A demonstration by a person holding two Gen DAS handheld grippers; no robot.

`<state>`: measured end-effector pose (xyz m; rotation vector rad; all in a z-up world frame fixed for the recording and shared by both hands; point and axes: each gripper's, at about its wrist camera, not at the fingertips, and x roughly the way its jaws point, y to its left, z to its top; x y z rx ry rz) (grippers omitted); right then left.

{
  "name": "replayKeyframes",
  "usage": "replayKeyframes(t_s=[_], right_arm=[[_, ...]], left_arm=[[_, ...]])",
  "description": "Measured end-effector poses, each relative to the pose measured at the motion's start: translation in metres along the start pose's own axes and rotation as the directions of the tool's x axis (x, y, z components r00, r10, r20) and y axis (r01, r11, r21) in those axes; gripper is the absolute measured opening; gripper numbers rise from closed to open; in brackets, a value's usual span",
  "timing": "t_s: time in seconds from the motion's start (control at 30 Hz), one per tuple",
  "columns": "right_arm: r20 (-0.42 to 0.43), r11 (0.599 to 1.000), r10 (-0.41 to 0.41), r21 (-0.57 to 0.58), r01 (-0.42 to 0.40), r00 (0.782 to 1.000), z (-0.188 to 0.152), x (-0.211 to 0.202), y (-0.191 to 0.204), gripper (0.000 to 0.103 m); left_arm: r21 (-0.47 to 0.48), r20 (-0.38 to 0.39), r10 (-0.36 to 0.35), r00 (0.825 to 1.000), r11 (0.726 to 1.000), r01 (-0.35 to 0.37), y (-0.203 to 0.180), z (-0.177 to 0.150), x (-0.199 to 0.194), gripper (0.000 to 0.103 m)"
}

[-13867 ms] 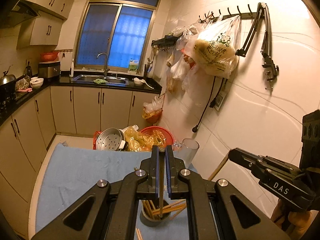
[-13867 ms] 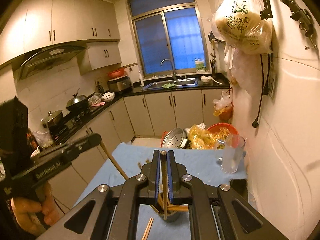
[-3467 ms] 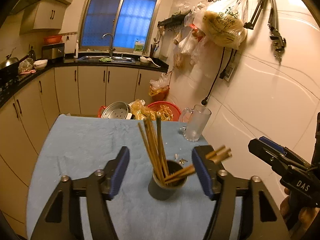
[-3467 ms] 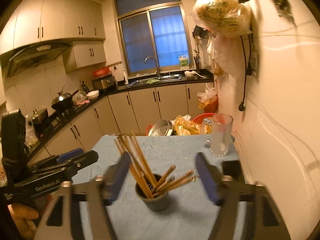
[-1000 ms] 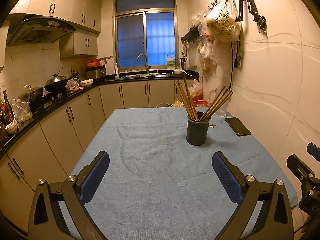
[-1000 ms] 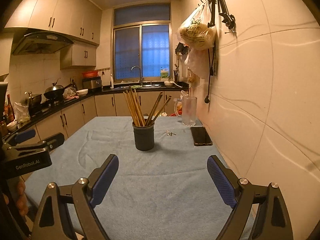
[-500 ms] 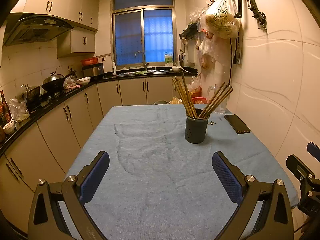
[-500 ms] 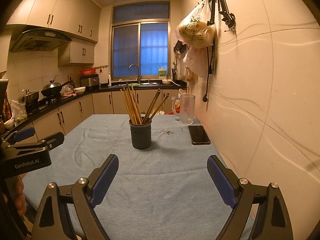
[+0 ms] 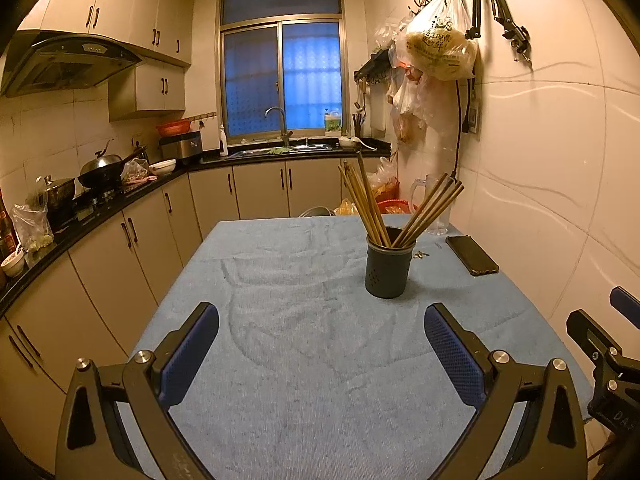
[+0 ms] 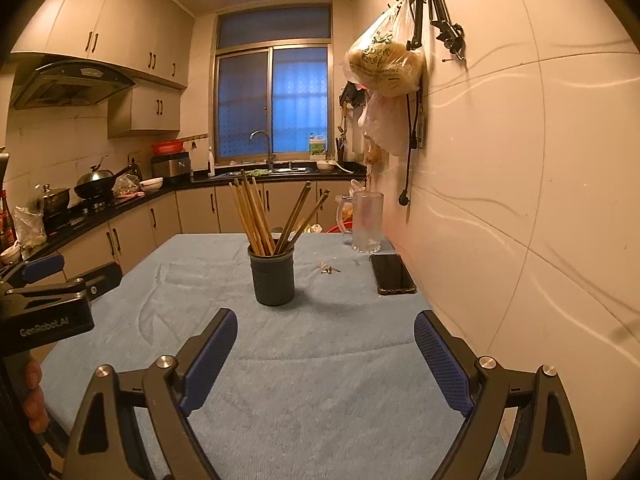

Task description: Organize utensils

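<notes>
Chopsticks (image 9: pixel 366 204) stand fanned in a dark cup (image 9: pixel 388 264) at mid-frame on the blue-clothed table (image 9: pixel 304 360), but nearest the lens, at the bottom of each view, the left claw (image 9: pixel 322 354) and right claw (image 10: pixel 324 358) gape wide and hold nothing. Beyond the cup, toward the right, lie a phone (image 10: pixel 392 274) and a glass mug (image 10: pixel 366 222) by the wall.
</notes>
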<state>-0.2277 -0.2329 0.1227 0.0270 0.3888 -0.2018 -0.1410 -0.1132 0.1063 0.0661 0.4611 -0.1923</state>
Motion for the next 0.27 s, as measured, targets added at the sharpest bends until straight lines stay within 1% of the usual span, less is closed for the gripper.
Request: replayKeyframes(t_s=[0.27], right_arm=[[0.010, 1.000, -0.005, 0.018, 0.005, 1.000, 0.0031, 0.0046, -0.0005, 0.092]], left_arm=[[-0.021, 0.007, -0.002, 1.000, 1.000, 0.002, 0.0051, -0.0005, 0.0021, 0.102]])
